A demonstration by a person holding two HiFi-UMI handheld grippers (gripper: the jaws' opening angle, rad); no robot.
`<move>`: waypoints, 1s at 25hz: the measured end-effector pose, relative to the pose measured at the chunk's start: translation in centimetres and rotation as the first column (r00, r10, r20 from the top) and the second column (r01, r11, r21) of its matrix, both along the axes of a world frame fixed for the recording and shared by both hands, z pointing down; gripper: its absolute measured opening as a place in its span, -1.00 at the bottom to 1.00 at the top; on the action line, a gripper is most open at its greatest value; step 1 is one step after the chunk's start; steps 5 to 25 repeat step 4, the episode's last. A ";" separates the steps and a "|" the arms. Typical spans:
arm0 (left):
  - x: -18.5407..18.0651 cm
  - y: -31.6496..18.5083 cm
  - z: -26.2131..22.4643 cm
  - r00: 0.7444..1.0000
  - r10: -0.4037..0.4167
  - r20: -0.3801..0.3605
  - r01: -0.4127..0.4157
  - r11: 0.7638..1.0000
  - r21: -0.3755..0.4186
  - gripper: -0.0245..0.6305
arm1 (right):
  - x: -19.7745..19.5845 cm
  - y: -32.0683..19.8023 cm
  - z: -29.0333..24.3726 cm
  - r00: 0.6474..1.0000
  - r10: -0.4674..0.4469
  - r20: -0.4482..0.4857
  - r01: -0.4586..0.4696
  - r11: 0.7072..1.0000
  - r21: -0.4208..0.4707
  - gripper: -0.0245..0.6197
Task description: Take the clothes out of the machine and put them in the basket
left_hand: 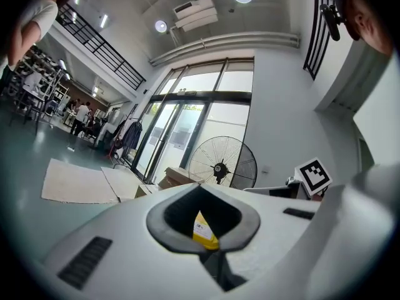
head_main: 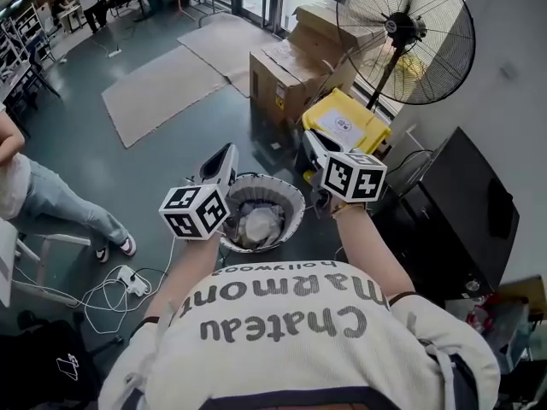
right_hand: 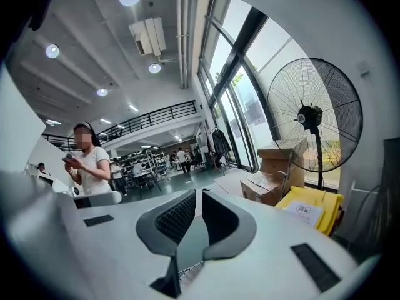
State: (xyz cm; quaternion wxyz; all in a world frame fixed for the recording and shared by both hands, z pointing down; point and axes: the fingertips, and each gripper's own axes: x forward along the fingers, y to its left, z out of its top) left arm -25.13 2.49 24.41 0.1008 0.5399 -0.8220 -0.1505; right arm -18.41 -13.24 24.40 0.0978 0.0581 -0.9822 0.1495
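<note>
A white laundry basket (head_main: 292, 199) stands on the floor right in front of me, with pale clothes (head_main: 256, 225) bunched inside it. Both grippers hover level above it, one at each side. My left gripper (head_main: 229, 150) is over the basket's left rim, its jaws shut with nothing between them (left_hand: 200, 189). Over the right rim, my right gripper (head_main: 308, 137) is also shut and empty (right_hand: 197, 194). A dark boxy unit (head_main: 466, 199) stands to the right; whether it is the machine I cannot tell.
Beyond the basket are a yellow crate (head_main: 346, 122), cardboard boxes (head_main: 295, 71) and a tall standing fan (head_main: 406, 37). A seated person's legs (head_main: 68, 207) and a power strip with cables (head_main: 128, 282) are at the left. Two floor mats (head_main: 162, 88) lie farther off.
</note>
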 end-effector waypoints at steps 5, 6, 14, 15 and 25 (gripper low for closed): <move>1.4 -1.1 0.5 1.000 0.012 -0.011 -0.012 1.000 -0.005 -0.90 | 1.3 -0.8 0.3 1.000 -0.003 -0.010 0.003 1.000 -0.015 -0.76; 1.4 -1.1 0.5 1.000 0.012 -0.011 -0.012 1.000 -0.005 -0.90 | 1.3 -0.8 0.3 1.000 -0.003 -0.010 0.003 1.000 -0.015 -0.76; 1.4 -1.1 0.5 1.000 0.012 -0.011 -0.012 1.000 -0.005 -0.90 | 1.3 -0.8 0.3 1.000 -0.003 -0.010 0.003 1.000 -0.015 -0.76; 1.4 -1.1 0.5 1.000 0.012 -0.011 -0.012 1.000 -0.005 -0.90 | 1.3 -0.8 0.3 1.000 -0.003 -0.010 0.003 1.000 -0.015 -0.76; 1.4 -1.1 0.5 1.000 0.012 -0.011 -0.012 1.000 -0.005 -0.90 | 1.3 -0.8 0.3 1.000 -0.003 -0.010 0.003 1.000 -0.015 -0.76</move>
